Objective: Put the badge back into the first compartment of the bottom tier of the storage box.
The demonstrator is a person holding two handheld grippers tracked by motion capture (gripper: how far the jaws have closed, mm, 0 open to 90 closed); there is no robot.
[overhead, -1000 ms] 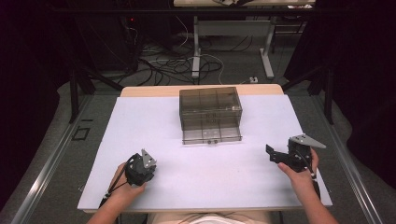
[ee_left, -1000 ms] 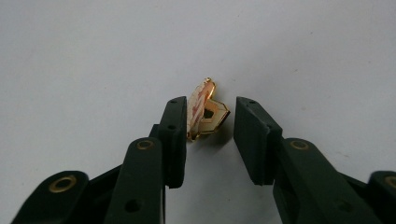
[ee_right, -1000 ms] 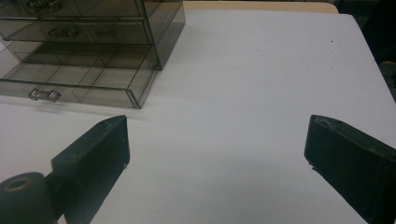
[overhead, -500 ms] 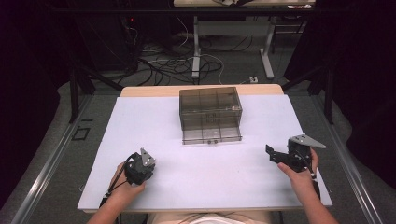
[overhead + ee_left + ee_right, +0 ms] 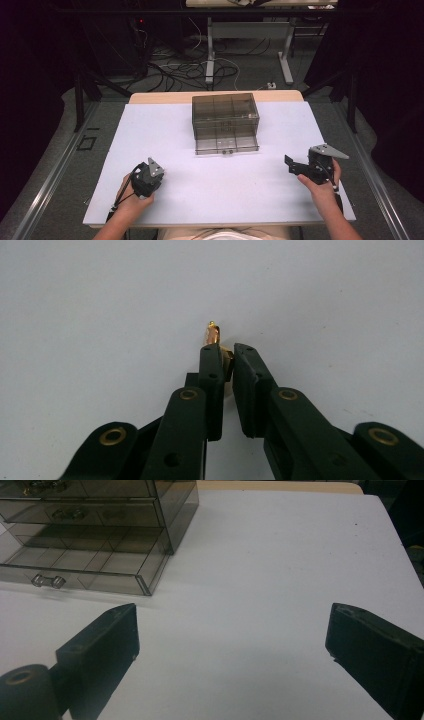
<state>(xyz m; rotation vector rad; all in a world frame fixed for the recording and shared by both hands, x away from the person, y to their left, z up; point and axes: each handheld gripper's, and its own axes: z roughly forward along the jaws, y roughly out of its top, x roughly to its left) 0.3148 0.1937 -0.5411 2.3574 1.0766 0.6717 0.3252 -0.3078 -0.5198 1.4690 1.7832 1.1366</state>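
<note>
Moved since earlier frame: almost nothing; both hands sit where they were on the white table top [image 5: 210,200], left gripper perhaps nudged a touch, drawer cabinet unshifted.
Left gripper [image 5: 226,356]: jaws nearly closed, pinching a small gold-coloured metal piece [image 5: 214,333]; its tip pokes out past the jaw ends, held low over the bare surface. Exact kind of piece too small to tell, maybe an earring or pin.
Left gripper, high view [image 5: 146,176]: near the front left of the table, well apart from the cabinet.
Right gripper [image 5: 232,630]: jaws spread wide, nothing between them, pointed toward the cabinet's front corner.
Right gripper, high view [image 5: 306,167]: front right of the table, off to the cabinet's side.
Smoky clear drawer cabinet [image 5: 225,122]: centre back of the table; bottom drawer [image 5: 75,570] pulled out, its clear handle [image 5: 48,581] facing the person.
Meaning for the work: the grip looks secure, carry not yet begun; likely next is bringing the piece to the open drawer.
</note>
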